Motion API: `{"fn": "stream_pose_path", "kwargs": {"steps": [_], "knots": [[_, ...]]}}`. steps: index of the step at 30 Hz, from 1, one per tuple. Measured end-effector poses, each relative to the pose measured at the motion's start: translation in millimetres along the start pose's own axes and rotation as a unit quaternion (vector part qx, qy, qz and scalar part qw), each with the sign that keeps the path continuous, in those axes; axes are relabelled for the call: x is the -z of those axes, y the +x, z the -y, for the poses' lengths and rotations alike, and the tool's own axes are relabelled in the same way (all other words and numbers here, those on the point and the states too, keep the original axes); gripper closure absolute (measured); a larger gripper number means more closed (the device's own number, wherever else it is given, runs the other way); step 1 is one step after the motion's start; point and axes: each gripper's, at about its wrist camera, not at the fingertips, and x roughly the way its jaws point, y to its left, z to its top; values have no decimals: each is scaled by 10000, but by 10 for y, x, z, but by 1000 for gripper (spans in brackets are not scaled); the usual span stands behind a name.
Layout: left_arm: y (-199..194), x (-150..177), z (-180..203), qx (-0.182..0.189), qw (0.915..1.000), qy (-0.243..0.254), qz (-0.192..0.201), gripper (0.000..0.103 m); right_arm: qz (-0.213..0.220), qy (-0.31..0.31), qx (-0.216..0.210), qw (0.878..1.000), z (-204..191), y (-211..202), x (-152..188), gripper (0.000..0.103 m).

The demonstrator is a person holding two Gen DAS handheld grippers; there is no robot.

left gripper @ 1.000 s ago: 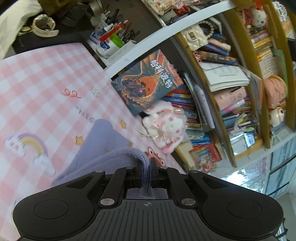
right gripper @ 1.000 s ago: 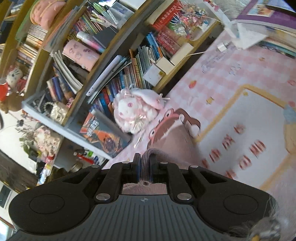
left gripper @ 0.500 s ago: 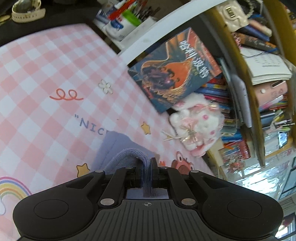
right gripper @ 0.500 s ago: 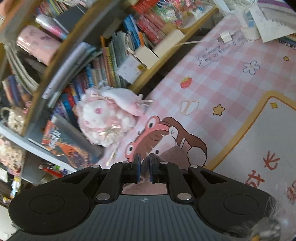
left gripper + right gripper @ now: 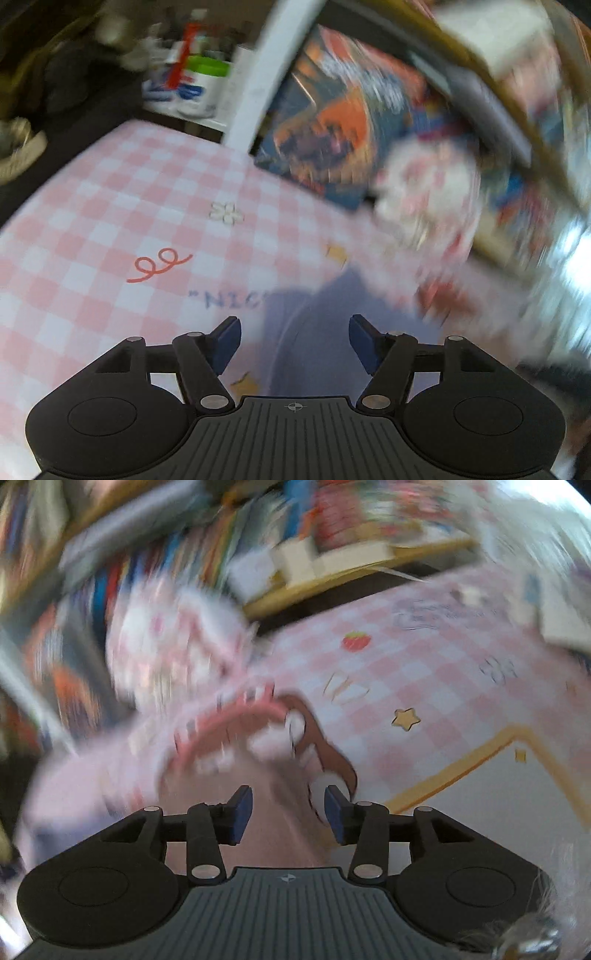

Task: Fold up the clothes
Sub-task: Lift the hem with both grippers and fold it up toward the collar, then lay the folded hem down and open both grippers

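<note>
Where both had pinched the lavender garment (image 5: 314,332), left hand-held gripper (image 5: 294,341) and right hand-held gripper (image 5: 288,818) had just spread, fabric loose between; "NIC" (image 5: 232,299) legible ahead.

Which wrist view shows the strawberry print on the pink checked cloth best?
The right wrist view: the strawberry print sits red and readable on the pink checked cloth, despite motion blur. The left wrist view shows none of it, only other prints, a flower and a red squiggle.

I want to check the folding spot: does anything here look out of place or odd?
Nothing looks spilled or damaged. The lavender garment lies on the pink checked cloth; both tools, left and right, have just been opening and hold nothing. The frames are blurred, so small creases cannot be judged.
</note>
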Motion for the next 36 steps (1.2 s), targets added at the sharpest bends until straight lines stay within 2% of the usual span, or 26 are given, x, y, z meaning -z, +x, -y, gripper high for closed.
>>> {"fn": "stream_pose_path", "kwargs": {"steps": [1, 2, 3, 4, 7, 9, 13, 17, 19, 20, 21, 25, 28, 36], "knots": [[32, 8, 29, 26, 9999, 92, -34, 48, -66, -321, 90, 9994, -69, 40, 38, 62], [60, 13, 53, 81, 9998, 149, -64, 62, -126, -594, 166, 9980, -128, 80, 71, 66], [88, 17, 76, 136, 9997, 206, -94, 93, -158, -738, 190, 9970, -159, 114, 93, 84], [71, -9, 77, 212, 9996, 170, -68, 97, -117, -728, 171, 9971, -160, 115, 95, 95], [-103, -98, -56, 665, 9970, -323, 236, 97, 383, -106, -33, 9992, -58, -83, 41, 97], [-56, -103, -129, 664, 9963, -523, 139, 97, 628, 301, -102, 9975, 20, -205, 24, 97], [230, -63, -123, 365, 9984, -342, -259, 94, 140, 402, 101, 9990, 106, 83, 84, 96], [258, -74, -146, 300, 9986, -321, -304, 85, 36, 360, 220, 9991, 88, 243, 108, 94], [203, -76, -149, 221, 9988, -386, -229, 71, 26, 277, 378, 9989, 71, 227, 100, 84], [163, -72, -146, 149, 9989, -407, -157, 68, 40, 262, 476, 9985, 66, 203, 94, 72], [112, -66, -142, 117, 9989, -446, -72, 61, 67, 266, 539, 9982, 71, 175, 90, 67], [-78, -10, -98, 266, 9980, -556, 117, 60, 176, 245, 437, 9986, 85, -18, 110, 66], [-217, 78, 18, 261, 9987, -362, 235, 60, 266, 149, 407, 9987, 61, -181, 185, 61], [-571, 448, 300, -30, 9992, -139, 369, 50, 435, -140, 321, 9984, 7, -527, 517, 37]]}}
